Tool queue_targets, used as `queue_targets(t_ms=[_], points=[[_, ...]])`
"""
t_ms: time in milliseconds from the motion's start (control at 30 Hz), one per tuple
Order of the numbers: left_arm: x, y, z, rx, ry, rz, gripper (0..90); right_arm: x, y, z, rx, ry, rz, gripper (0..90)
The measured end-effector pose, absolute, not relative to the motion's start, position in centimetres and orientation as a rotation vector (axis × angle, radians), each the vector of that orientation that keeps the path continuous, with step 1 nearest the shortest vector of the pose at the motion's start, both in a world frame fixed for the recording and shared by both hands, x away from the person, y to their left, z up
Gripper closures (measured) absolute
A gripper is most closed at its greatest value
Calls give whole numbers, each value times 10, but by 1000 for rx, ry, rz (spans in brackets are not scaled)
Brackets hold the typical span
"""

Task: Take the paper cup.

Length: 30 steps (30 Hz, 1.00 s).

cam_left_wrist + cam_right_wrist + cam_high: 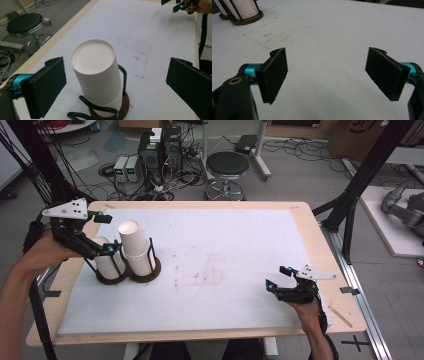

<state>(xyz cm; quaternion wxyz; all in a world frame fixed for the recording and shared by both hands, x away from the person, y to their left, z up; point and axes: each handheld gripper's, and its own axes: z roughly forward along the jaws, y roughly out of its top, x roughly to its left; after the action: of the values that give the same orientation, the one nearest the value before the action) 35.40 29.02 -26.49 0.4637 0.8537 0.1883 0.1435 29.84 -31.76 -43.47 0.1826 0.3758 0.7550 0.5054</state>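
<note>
While the person's left hand (pixel 42 251) keeps the left gripper (pixel 113 82) at the table's left edge, its jaws stand wide on either side of a stack of white paper cups (pixel 96 75), upside down, touching neither. That stack sits in a black wire holder (pixel 110 105) on a round brown base; a second holder with cups (pixel 107 262) stands just beside it. Well apart, near the front right corner of the white table mat (pixel 225 250), the right gripper (pixel 327 72) rests low, jaws wide, holding nothing.
</note>
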Motion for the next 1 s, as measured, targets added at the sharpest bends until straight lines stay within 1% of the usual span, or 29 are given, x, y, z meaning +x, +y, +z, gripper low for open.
queue_targets(t_ms=[67, 167, 233, 333, 433, 467, 667, 1000], points=[[359, 290, -264, 2145, 457, 352, 26, 298, -318, -435, 1062, 2131, 1425, 185], [365, 287, -260, 2157, 432, 341, 26, 299, -317, -435, 1061, 2130, 1422, 185], [372, 284, -258, 2181, 415, 309, 26, 299, -317, -435, 1055, 2130, 1421, 186], [376, 281, -256, 2213, 405, 295, 26, 299, -317, -435, 1061, 2132, 1421, 185], [381, 277, -254, 2220, 385, 262, 26, 298, -316, -435, 1062, 2133, 1420, 185], [384, 275, -255, 2260, 379, 257, 26, 298, -316, -435, 1064, 2131, 1422, 185], [393, 271, -253, 2285, 374, 233, 26, 298, -315, -436, 1066, 2134, 1422, 186], [405, 269, -263, 2340, 381, 176, 26, 298, -312, -436, 1064, 2143, 1416, 185]])
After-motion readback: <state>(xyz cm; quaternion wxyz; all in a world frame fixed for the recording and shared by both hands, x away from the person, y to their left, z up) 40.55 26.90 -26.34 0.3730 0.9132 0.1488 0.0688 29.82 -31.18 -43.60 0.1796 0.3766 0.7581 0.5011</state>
